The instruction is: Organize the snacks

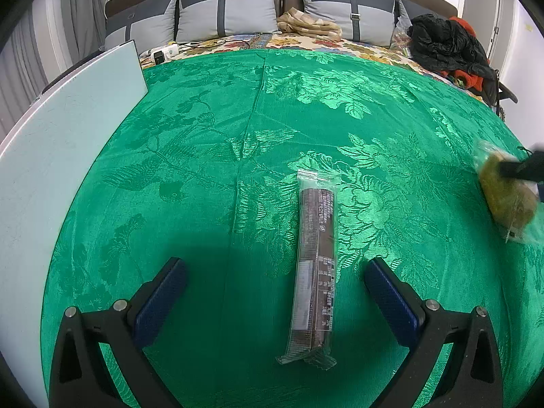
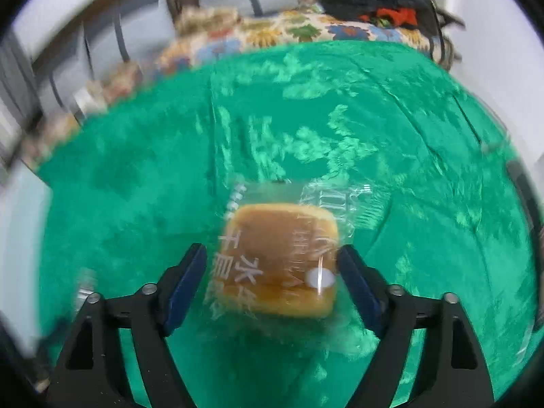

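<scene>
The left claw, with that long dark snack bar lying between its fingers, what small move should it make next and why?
Probably close the left claw on the snack bar. It is open, the wrapped bar lies lengthwise on the green cloth between the fingers, nearer the right finger, so shifting slightly right first would centre it. The right claw already brackets the wrapped bun.

a long dark wrapped bar [image 1: 314,265] lies flat lengthwise; a wrapped golden bun [image 2: 278,258] sits apart.

Glossy clear plastic wrapper [image 1: 314,265]; shiny woven green cloth [image 1: 204,156].
</scene>
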Demonstrator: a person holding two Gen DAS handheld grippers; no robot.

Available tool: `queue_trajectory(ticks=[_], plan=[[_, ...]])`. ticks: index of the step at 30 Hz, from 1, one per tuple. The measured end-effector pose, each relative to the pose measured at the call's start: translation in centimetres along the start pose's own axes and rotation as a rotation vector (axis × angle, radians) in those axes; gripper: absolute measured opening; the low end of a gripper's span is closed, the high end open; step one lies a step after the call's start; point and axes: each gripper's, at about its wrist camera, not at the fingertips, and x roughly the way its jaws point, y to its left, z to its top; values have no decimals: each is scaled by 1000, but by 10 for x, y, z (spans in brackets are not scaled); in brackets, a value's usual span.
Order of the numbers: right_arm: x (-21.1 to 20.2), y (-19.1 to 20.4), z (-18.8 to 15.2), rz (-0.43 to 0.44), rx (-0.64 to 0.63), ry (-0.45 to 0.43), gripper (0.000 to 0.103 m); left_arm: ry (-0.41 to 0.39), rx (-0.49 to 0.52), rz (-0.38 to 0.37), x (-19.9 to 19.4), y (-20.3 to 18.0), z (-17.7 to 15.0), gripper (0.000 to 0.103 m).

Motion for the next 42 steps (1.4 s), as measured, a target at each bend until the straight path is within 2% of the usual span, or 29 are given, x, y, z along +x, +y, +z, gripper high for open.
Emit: queue_trajectory(ticks=[2,4,8,11,17,22,24,25,26,29,31,33,37,38,39,41,42], plan=[[18,23,-5,-119,-134,10,86,0,0,0,0,1,0,103],[22,28,-13,-137,-181,-18,86,0,0,0,0,1,0,103],[19,-6,-28,-37,-50,-83,86,0,0,0,0,0,0,103],[21,-12,-25,18,-18,-100,87,0,0,0,0,1,0,103],[27,-3,-23,8,-78,-66,88,0,0,0,0,1,0,103],[28,-6,-22,39,-57,-49,88,-1,0,0,0,1,0,103],[28,-12,-20,86,-40,-52,84,0,0,-2,0,0,0,103],[26,-14,-20,106,-31,-53,77,-1,2,-4,0,0,0,103],[24,-18,-20,130,-24,-56,74,1,12,-13,-1,1,-1,103],[12,-30,-22,200,4,-45,73,59,88,-72,-3,0,0,102],[2,-40,-25,235,17,-49,73,74,90,-122,-8,5,-2,99],[-9,-51,-32,274,33,-63,73,78,79,-155,-14,10,-3,90],[-18,-61,-46,322,80,-60,73,87,135,-135,-17,-6,-4,75],[-20,-63,-50,333,97,-58,73,85,170,-120,-18,-13,-5,64],[-22,-63,-54,340,108,-57,73,73,203,-123,-20,-21,-5,41],[-28,-64,-59,352,119,-63,73,76,234,-128,-23,-32,-3,16],[-34,-63,-63,361,123,-69,73,85,244,-132,-23,-36,-3,16]])
